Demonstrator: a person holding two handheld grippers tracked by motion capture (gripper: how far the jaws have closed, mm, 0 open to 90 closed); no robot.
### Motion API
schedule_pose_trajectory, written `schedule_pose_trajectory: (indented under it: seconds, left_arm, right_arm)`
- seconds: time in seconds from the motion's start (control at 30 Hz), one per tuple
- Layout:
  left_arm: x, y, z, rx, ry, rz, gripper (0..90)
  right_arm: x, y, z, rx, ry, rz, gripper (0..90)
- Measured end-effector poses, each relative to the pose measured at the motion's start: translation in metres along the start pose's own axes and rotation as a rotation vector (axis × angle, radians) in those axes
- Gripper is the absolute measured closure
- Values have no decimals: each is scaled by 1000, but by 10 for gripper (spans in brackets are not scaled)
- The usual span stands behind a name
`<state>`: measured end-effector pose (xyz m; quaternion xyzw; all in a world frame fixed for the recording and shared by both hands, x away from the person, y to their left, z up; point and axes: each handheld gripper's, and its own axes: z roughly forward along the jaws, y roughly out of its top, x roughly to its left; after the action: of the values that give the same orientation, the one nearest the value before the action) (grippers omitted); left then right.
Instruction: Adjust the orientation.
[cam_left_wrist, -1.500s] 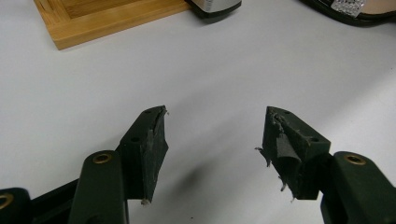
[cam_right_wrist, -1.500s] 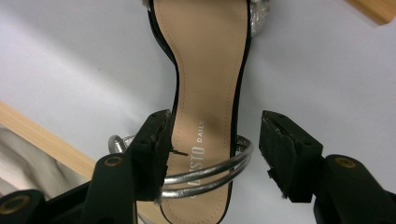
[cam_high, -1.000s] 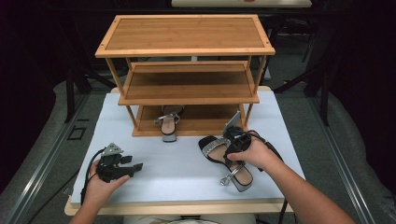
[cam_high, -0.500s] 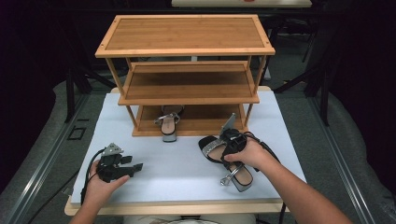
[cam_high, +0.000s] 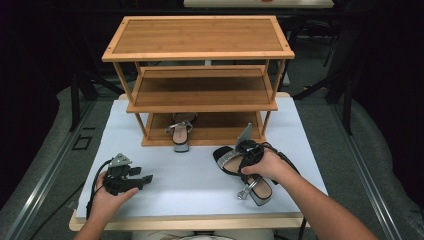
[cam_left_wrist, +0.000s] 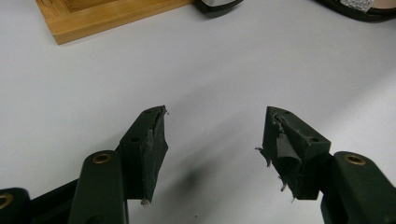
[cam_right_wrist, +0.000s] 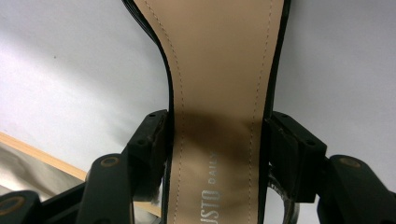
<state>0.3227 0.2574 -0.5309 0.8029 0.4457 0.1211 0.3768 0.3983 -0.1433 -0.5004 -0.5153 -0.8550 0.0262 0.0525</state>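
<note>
Light falls from above onto my white table (cam_high: 200, 170), which is bright, while the room around it sinks into near black. The high view is soft and slightly grainy. In my left gripper view, a faint shadow lies under the jaws and the tabletop glows evenly. In my right gripper view, the shoe's insole (cam_right_wrist: 219, 93) is slightly blurred, with a dark shadow across it between the jaws.

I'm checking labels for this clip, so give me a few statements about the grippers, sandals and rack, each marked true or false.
1. The right gripper is closed on the near sandal. True.
2. The left gripper holds a sandal. False: its jaws stand open over the bare table.
3. A second sandal sits on the rack's bottom shelf. True.
4. The rack's top shelf holds a sandal. False: it is bare.
</note>
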Motion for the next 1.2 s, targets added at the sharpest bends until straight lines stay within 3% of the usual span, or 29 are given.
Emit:
schedule_pose_trajectory:
  seconds: [0.1,0.13,0.17,0.37,0.5,0.53,0.57,0.73,1.0,1.2]
  left_arm:
    - [-1,0,0,0,-2,8,394]
    - [-1,0,0,0,-1,8,393]
    - [0,0,0,0,-1,8,393]
    - [1,0,0,1,0,5,393]
    - [1,0,0,-2,3,1,393]
    - [1,0,0,-2,3,1,394]
    - [1,0,0,-1,2,6,394]
    - [1,0,0,-2,3,5,393]
    - [1,0,0,-3,3,3,393]
    - [1,0,0,4,-1,4,393]
  right_arm:
    - [1,1,2,12,-7,3,398]
    - [1,2,2,44,-10,-2,400]
    - [2,1,5,29,2,16,403]
    - [0,-2,6,3,10,6,413]
    - [-1,-4,4,13,11,-3,416]
    - [-2,-5,5,-13,15,-6,417]
    - [-2,-6,4,6,14,-11,417]
    - [-1,-11,3,-32,14,-16,419]
    - [-2,-17,-12,-113,58,-24,420]
    - [-6,-12,-23,-179,61,12,420]
